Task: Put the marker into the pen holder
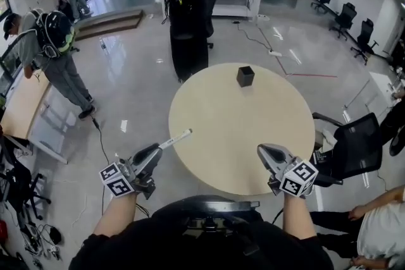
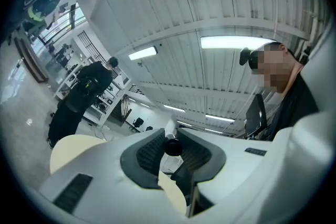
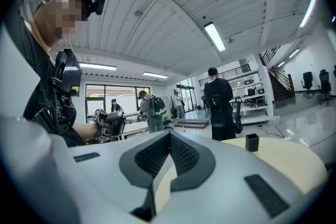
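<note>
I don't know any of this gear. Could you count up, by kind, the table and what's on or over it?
Marker: 1
Pen holder: 1
Table: 1
Grippers: 2, left gripper and right gripper
Total: 5

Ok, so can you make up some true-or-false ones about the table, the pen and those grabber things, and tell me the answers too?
1. The left gripper grips the white marker. True.
2. The small black square pen holder lies tipped over on the floor. False: it stands upright on the round beige table, near the far edge.
3. The marker already sits in the pen holder. False: it is between the left gripper's jaws, well apart from the holder.
4. The right gripper carries nothing. True: its jaws are together and empty.
5. A person in black clothes stands beyond the table. True.
</note>
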A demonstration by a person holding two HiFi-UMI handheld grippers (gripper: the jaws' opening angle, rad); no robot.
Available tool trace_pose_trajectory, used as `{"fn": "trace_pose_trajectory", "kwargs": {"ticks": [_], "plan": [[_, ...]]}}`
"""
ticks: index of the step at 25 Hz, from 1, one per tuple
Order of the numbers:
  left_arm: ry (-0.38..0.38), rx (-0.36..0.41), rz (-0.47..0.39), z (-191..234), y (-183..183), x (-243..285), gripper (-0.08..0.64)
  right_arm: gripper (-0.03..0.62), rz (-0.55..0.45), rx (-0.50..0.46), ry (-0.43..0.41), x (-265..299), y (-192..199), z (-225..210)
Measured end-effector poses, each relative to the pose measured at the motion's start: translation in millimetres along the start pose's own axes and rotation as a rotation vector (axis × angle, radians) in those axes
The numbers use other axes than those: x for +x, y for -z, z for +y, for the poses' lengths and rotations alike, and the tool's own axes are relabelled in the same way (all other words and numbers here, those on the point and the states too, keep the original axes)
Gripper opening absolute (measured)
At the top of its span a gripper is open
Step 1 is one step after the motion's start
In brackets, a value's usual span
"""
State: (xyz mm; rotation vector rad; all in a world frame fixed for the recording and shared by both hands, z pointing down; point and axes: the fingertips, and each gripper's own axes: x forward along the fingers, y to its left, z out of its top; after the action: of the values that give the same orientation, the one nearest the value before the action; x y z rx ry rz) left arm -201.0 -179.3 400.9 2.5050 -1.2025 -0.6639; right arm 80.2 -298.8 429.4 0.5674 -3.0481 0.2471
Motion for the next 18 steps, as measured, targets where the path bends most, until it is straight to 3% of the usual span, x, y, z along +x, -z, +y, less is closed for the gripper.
{"fn": "trace_pose_trajectory", "kwargs": {"ticks": [3, 9, 13, 18], "plan": [[-0.032, -0.013, -0.017, 2, 4, 41, 0.064, 0.002, -0.019, -0.014, -0.044, 0, -12, -41], [-0.056, -0.019, 0.048, 16, 33, 108, 0.064, 0.002, -0.03, 0.044, -0.052, -6, -4, -112], [-0.061, -0.037, 0.056, 38, 35, 127, 0.064, 0.002, -0.02, 0.073, -0.022, -7, 5, -141], [-0.013, -0.058, 0.079, 80, 32, 151, 0.064, 0.002, -0.04, 0.062, 0.037, 13, -13, -171]]}}
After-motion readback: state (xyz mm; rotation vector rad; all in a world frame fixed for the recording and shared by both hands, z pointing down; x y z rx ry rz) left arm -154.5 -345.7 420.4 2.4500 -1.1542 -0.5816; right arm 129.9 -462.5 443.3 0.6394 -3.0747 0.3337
